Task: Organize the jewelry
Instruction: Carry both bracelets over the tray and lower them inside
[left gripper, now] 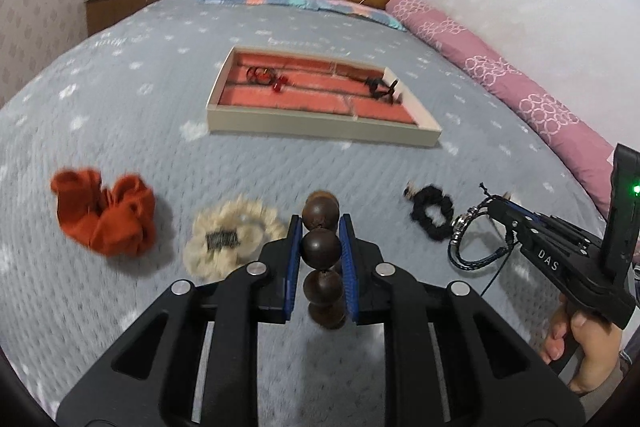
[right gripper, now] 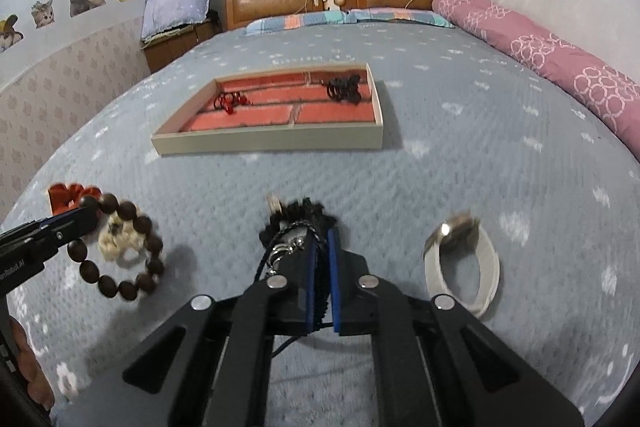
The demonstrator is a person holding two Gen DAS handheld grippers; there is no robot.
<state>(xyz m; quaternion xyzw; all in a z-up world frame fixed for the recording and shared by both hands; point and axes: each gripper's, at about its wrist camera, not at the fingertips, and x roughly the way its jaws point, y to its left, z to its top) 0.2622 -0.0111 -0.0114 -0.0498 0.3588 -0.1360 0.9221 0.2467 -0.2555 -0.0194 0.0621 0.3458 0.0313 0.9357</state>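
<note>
Dark brown bead bracelet (left gripper: 322,259), orange scrunchie (left gripper: 105,217)

A tray (right gripper: 276,143) sits on the bed (right gripper: 460,167), in the middle of the frame. Hair ties (right gripper: 343,89) lie inside it. Nearer, a watch (right gripper: 464,259) lies at lower right. A bead bracelet (right gripper: 120,247) hangs at lower left.
</note>
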